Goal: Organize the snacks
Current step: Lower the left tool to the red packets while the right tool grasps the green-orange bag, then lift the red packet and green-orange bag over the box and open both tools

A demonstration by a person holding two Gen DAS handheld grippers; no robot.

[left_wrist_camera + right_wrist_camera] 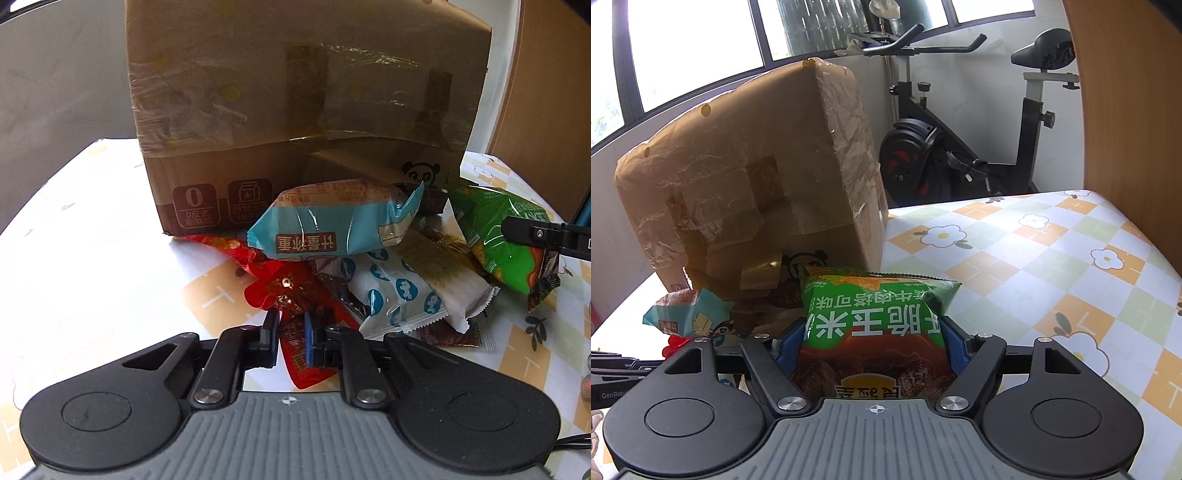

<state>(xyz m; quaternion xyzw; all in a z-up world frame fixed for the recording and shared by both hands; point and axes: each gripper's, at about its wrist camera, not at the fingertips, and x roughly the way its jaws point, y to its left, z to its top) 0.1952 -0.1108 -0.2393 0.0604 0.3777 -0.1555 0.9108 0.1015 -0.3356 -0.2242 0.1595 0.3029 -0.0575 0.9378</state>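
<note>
Red is what the left tongs (291, 328) have: a crinkly red foil snack packet (295, 317) pinched between jaws that are almost fully closed, at the near edge of the snack pile. Just beyond them sits a light blue plastic-wrapped snack bar (332, 221) on top of the heap, with white sachets printed with blue circles (399, 291) off to their right. Behind all that stands a big taped-up brown cardboard box (295, 110), resting on the worktop (92, 240) with its orange-and-white checked flower cloth.

The right tongs (873, 341) sit about half open, with a puffy green corn-snack bag (871, 321) wedged between their blue pads, so they're gripping it across its width. The bag pokes out ahead of those tongs, toward the box. To their left is the blue bar's end. A black exercise bike (960, 147) stands way back past the worktop.
</note>
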